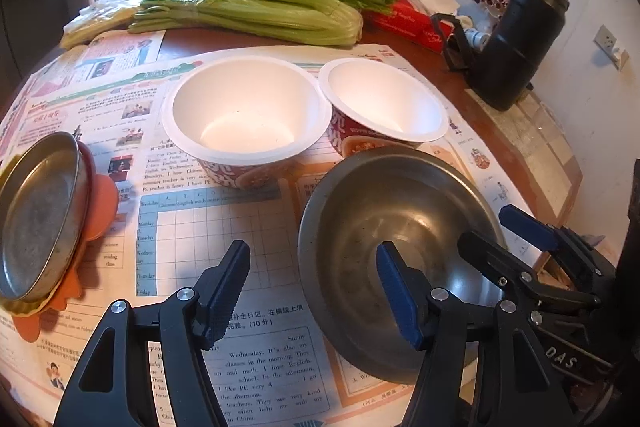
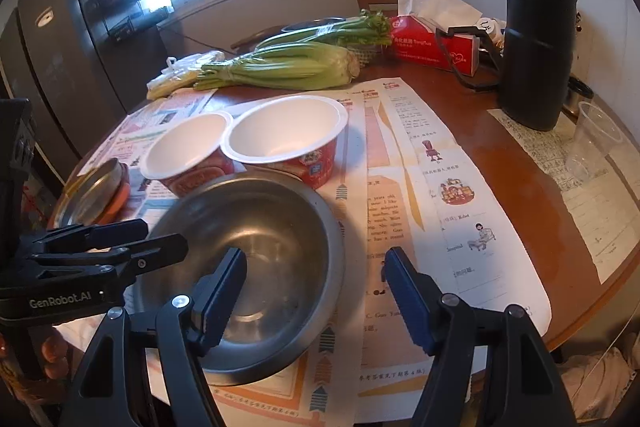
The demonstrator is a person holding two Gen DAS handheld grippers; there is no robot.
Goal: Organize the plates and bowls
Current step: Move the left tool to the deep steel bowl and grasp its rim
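Newspaper covers your round worktop (image 2: 500, 163), where the steel bowl (image 1: 400, 227) sits at six o'clock below two paper bowls (image 1: 248, 115), both claws (image 1: 312, 291) (image 2: 316, 287) released astride its rim, so a shallow bite could tip it.

Steel bowl (image 1: 384, 227) upright, empty, nearest on the papers, dull grey inside. Two empty white-lined red paper bowls just behind it, rims touching: bigger-looking one (image 1: 244, 115) left, other (image 1: 384, 99) right in the left wrist view. Steel plate (image 1: 38, 215) at far left, tilted, resting on an orange plate (image 1: 98, 211) and a yellow one (image 1: 24, 307), well apart from the bowls.
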